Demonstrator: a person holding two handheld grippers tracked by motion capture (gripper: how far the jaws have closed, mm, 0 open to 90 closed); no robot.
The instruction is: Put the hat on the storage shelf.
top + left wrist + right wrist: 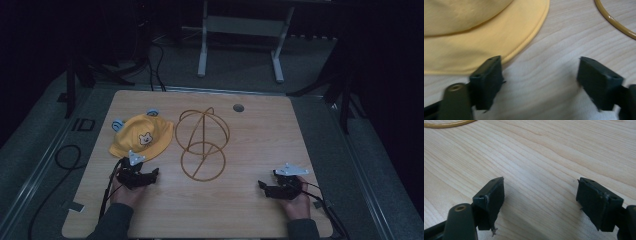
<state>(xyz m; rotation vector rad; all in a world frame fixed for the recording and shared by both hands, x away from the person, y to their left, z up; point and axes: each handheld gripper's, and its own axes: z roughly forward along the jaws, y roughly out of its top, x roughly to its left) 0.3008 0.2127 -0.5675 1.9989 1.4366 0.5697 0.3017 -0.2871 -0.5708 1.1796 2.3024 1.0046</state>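
Hat: yellow cloth, bear face on front, 2 small blue ears on top. Lies crown-up on left half of table, brim flat on the wood. No clear long axis, roughly round; brim edge is the nearest part to grab.

L gripper sits just below the hat's near brim, jaws pointing twd hat. In left gripper view the brim lies ahead and to the left of the jaws; the left-hand jaw tip is at the brim edge, can't tell if touching. Jaws spread wide, nothing between them but bare wood.

R gripper low on right side of table, well apart from hat. Right gripper view: jaws spread, empty, plain wood beneath. L hand clearly nearer; judge that the pick falls to L, w/ a short push fwd and left to get the brim between the jaws.

Wire stand: gold-coloured, round cage over a ring base, just right of hat, brim close to it but apart as far as visible. Ring arc shows at corner of both gripper views.

Counts: hat 1, stand 1, grippers 2, hands 2. Also 1 round grommet hole near far edge of table.
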